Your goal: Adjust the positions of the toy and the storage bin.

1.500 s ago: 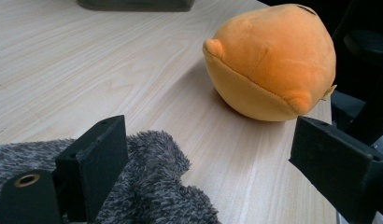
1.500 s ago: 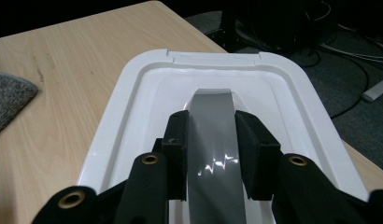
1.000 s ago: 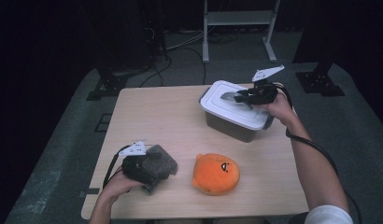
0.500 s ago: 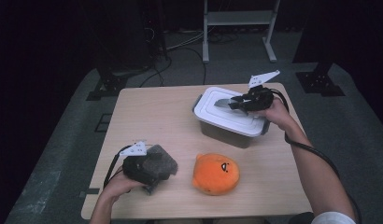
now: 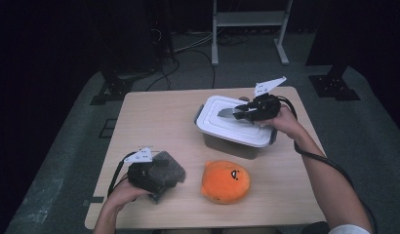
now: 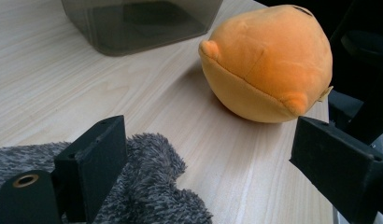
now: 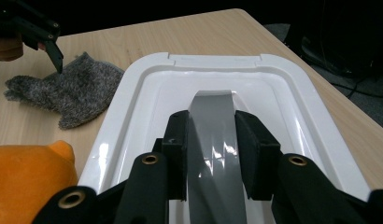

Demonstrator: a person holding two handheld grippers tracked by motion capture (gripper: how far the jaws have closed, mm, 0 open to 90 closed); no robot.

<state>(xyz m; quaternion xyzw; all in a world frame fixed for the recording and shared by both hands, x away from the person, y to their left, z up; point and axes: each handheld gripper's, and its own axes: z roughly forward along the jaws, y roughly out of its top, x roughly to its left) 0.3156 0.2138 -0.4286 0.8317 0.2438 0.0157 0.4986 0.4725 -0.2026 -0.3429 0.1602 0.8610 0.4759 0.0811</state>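
Grey, fuzzy cloth [image 5: 165,168] lay crumpled at the table's seven o'clock, under the left gripper [image 5: 156,183], whose jaws stood spread wide with one jaw resting against the pile and nothing pinched; it appeared parked there to steady the cloth. Just beside it, toward five o'clock, sat a round orange plush toy with a small stitched face [image 5: 226,181], untouched. Farther off, at two o'clock, stood a smoky translucent plastic box [image 5: 227,146] capped by a white moulded lid [image 5: 222,127]. The right gripper [image 5: 237,113] was pinching the grey strap handle [image 7: 213,140] at the lid's centre, both pads pressed against its sides, presumably because the handle offered the only purchase for lifting. Whether the side latches were fastened could not be made out. Box contents were obscured by the tinted wall, and the light wooden table [image 5: 154,122] was cut off at its near edge.
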